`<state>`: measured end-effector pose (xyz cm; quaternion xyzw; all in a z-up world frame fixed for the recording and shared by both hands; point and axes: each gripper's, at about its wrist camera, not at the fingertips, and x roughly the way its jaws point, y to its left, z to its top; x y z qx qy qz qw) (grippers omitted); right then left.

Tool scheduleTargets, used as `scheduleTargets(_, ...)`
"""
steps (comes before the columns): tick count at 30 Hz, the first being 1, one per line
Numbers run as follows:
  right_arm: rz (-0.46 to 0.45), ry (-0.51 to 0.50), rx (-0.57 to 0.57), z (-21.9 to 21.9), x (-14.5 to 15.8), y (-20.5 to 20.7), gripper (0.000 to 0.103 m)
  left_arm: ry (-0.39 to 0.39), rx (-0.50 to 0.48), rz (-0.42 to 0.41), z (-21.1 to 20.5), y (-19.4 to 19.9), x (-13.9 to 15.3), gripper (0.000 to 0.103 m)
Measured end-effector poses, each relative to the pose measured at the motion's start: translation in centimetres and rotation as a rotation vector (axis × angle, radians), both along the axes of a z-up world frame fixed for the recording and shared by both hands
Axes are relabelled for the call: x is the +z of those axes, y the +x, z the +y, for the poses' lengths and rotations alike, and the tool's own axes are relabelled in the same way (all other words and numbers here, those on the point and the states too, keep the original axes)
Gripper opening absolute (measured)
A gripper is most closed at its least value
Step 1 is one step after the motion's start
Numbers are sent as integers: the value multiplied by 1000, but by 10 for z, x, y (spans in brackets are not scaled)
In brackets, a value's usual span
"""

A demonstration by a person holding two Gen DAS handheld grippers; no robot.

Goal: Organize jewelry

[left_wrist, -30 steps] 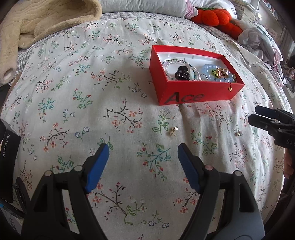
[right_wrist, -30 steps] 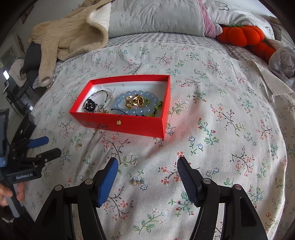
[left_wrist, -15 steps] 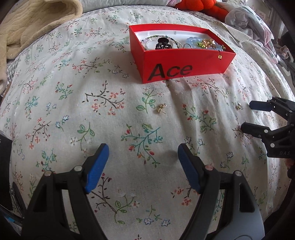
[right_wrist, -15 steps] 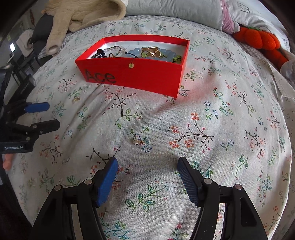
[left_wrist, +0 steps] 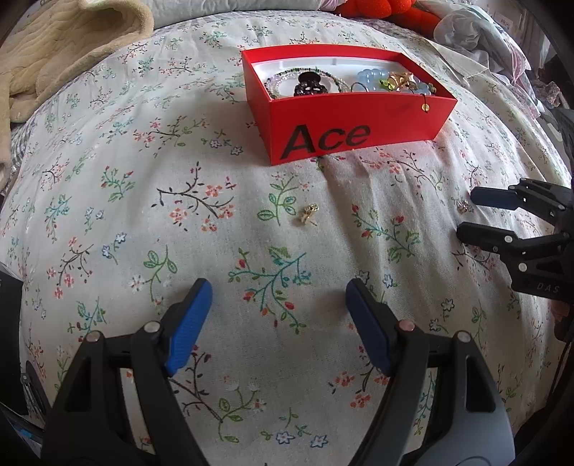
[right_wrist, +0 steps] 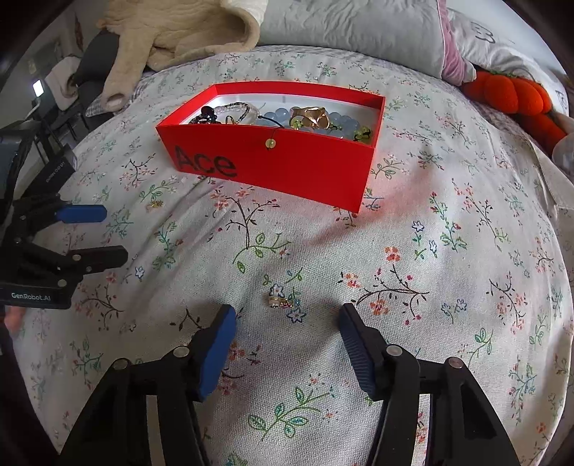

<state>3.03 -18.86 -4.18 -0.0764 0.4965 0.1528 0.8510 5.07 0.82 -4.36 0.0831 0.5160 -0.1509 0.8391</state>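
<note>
A red box [left_wrist: 358, 132] [right_wrist: 287, 168] marked "Ace" sits on the floral bedspread and holds bead bracelets, a dark hair claw and a gold piece. A small gold earring [left_wrist: 307, 214] [right_wrist: 155, 205] lies on the cloth in front of it, ahead of my left gripper [left_wrist: 278, 304], which stands open and empty. A second small jewelled earring [right_wrist: 277, 302] [left_wrist: 462, 207] lies just ahead of my right gripper [right_wrist: 287, 322]. Its jaws are closing, the earring a little beyond the fingertips and not touched. Each gripper also shows in the other view: the right gripper [left_wrist: 477, 215] and the left gripper [right_wrist: 107, 234].
A beige fleece blanket [left_wrist: 53, 53] lies at the back left and grey pillows [right_wrist: 358, 32] at the head of the bed. An orange plush pumpkin [right_wrist: 509, 93] and crumpled clothes [left_wrist: 477, 39] lie at the back right. A bead on a thread [right_wrist: 270, 143] hangs over the box's front wall.
Both grippers have come down and nearer the bedspread, so box and earrings look larger. The right gripper's fingers stand closer together than half a second ago.
</note>
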Motion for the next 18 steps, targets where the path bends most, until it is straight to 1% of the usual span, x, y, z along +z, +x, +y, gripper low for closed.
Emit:
scheduleTargets(1, 0, 4, 2, 0, 0, 0, 50, -2, 0, 0, -1, 0, 0, 77)
scheduleTargets(2, 2, 8, 3, 1, 1, 1, 48, -4, 1, 1, -1, 0, 0, 77)
scheduleTargets(6, 4, 12, 1, 1, 1, 3, 40, -14, 3, 3, -1, 1, 1, 77)
scheduleTargets(14, 14, 18, 1, 3, 2, 9, 14, -22, 3, 2, -3, 1, 3, 77)
scheduleTargets(18, 20, 17, -5, 2, 2, 10, 12, -29, 2, -1, -3, 0, 5, 77)
